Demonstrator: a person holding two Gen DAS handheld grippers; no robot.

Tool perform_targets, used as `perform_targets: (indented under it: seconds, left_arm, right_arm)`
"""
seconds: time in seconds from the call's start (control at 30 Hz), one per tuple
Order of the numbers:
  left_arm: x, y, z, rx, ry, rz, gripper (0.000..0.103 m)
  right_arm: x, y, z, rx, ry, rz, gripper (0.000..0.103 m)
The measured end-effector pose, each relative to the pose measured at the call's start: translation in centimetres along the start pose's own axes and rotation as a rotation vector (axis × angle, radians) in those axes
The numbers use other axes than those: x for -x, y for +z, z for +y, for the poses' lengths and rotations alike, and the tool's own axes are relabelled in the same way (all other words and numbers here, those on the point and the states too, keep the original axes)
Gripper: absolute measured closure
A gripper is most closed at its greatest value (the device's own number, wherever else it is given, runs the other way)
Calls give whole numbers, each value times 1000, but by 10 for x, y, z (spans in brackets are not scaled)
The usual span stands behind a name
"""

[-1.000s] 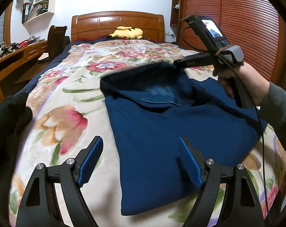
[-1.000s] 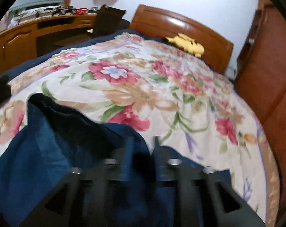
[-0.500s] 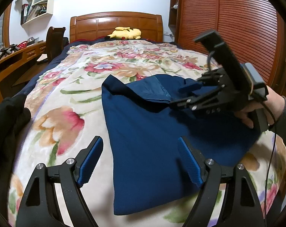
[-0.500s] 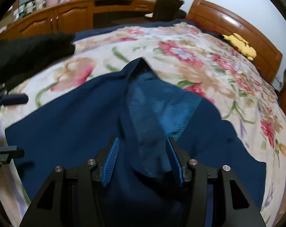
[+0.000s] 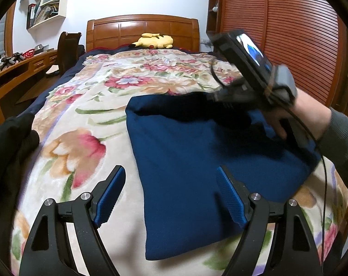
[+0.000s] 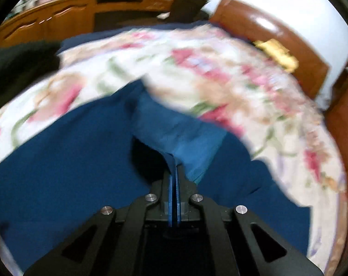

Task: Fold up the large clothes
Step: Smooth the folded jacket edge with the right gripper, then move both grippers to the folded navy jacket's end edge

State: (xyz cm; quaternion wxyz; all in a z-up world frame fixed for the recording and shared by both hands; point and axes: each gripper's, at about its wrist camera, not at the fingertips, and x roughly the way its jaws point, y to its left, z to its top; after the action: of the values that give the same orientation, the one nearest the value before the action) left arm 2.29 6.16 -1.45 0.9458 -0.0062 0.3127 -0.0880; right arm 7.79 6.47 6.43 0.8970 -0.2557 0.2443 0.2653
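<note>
Garment (image 5: pixel 197 161) (navy knit) pinched in right claw (image 6: pixel 174 172); left claw (image 5: pixel 171 193) agape.

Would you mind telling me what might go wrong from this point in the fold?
The right gripper pinches only a thin edge of the dark blue knit garment, so the fabric may slip free mid-fold. The left gripper hangs open above the near hem, holding nothing, so the garment may drag across the floral blanket.
</note>
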Motion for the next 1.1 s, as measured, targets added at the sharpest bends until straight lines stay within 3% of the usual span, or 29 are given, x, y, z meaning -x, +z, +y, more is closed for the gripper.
perform_targets:
  seconds: [0.17, 0.27, 0.33, 0.4, 0.47, 0.67, 0.83, 1.07, 1.1]
  left_arm:
    - [-2, 0, 1, 3, 3, 6, 21]
    - [-4, 1, 2, 6, 6, 13, 21]
    - [-5, 1, 3, 10, 6, 13, 21]
    - [-4, 2, 2, 8, 8, 11, 21]
    - [-4, 1, 0, 1, 11, 11, 21]
    - [-6, -1, -1, -2, 20, 23, 21]
    - [-11, -2, -1, -4, 31, 37, 21]
    - [-15, -4, -5, -17, 38, 46, 21]
    - [-15, -4, -5, -17, 38, 48, 21]
  right_arm:
    - [8, 34, -14, -43, -141, -164, 101]
    - [2, 44, -20, -82, -136, -147, 101]
    - [-7, 43, -28, -119, -110, -67, 86]
    - [-5, 37, -38, -138, -103, -53, 44]
    - [4, 26, -52, -156, -109, -74, 36]
    - [24, -25, -107, -242, -196, -35, 36]
    - [16, -78, -160, -335, -265, 81, 36]
    - [-8, -128, -219, -571, -237, 177, 36]
    - [-14, -130, -221, -583, -225, 187, 42]
